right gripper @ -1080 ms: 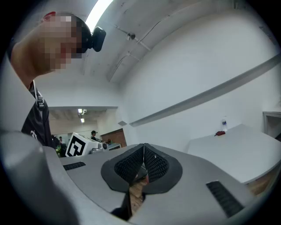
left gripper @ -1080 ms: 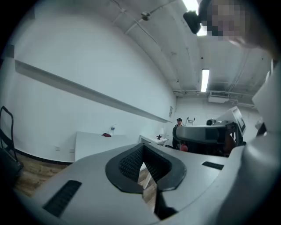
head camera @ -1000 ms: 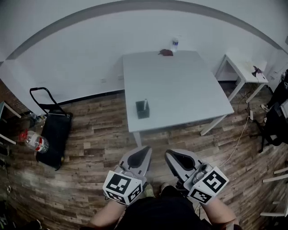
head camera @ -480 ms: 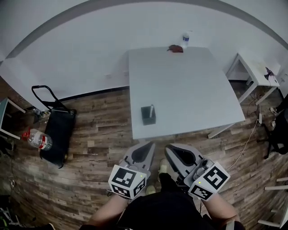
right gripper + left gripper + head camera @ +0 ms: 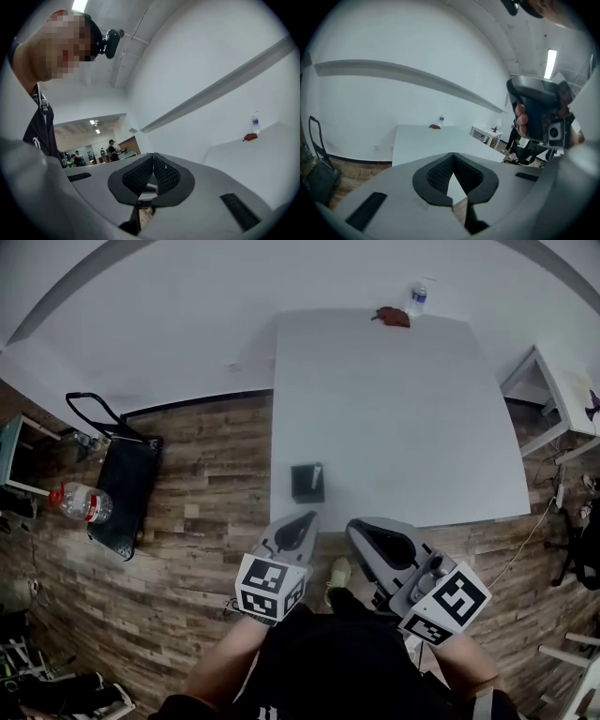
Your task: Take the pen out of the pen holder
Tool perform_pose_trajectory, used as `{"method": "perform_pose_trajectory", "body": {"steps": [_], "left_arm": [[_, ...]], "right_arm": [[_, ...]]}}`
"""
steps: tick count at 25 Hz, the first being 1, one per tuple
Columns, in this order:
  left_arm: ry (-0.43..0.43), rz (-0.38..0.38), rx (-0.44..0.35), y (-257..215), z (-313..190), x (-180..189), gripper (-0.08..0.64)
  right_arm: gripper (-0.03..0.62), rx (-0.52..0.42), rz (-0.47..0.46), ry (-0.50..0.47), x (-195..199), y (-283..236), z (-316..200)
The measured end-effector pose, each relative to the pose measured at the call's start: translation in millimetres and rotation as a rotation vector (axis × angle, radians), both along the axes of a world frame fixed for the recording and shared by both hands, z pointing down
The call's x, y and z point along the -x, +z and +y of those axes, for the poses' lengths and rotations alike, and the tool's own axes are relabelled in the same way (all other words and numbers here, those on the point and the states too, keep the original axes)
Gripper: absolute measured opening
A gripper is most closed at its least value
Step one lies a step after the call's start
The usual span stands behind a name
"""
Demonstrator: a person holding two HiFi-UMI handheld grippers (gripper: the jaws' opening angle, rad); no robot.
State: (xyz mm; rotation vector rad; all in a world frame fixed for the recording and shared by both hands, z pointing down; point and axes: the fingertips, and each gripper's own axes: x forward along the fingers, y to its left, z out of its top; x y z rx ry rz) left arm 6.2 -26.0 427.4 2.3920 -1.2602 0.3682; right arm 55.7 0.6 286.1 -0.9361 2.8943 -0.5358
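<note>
A dark square pen holder (image 5: pixel 306 484) stands near the front left edge of the white table (image 5: pixel 403 427), with a light pen (image 5: pixel 317 472) upright in it. Both grippers hover off the table's front edge, just short of the holder. My left gripper (image 5: pixel 306 519) is shut with nothing in it, its tip pointing at the holder. My right gripper (image 5: pixel 357 525) is also shut and empty, a little to the right. In the left gripper view the jaws (image 5: pixel 452 155) meet above the table (image 5: pixel 426 140). The right gripper view shows its jaws (image 5: pixel 153 155) closed.
A water bottle (image 5: pixel 417 298) and a red object (image 5: pixel 392 317) sit at the table's far edge. A black trolley bag (image 5: pixel 122 493) and a big water jug (image 5: pixel 82 504) lie on the wood floor at the left. A small white side table (image 5: pixel 562 381) stands at the right.
The table and pen holder have come closer and lower in the head view as the person stepped forward. Both grippers stay shut and side by side.
</note>
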Motion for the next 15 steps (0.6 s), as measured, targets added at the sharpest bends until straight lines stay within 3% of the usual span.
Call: {"method": "perform_pose_trajectory", "body": {"steps": [8,15], "left_arm": [[-0.033,-0.085,0.110,68.5,-43.9,4.3,0.006],[0.020,-0.133,0.192,111.5,-71.5,1.8,0.008]], "right_arm": [[0.012,0.080,-0.002,-0.044,1.1,25.2,-34.8],[0.012,0.153,0.018,-0.015,-1.6,49.1,-60.8]]}}
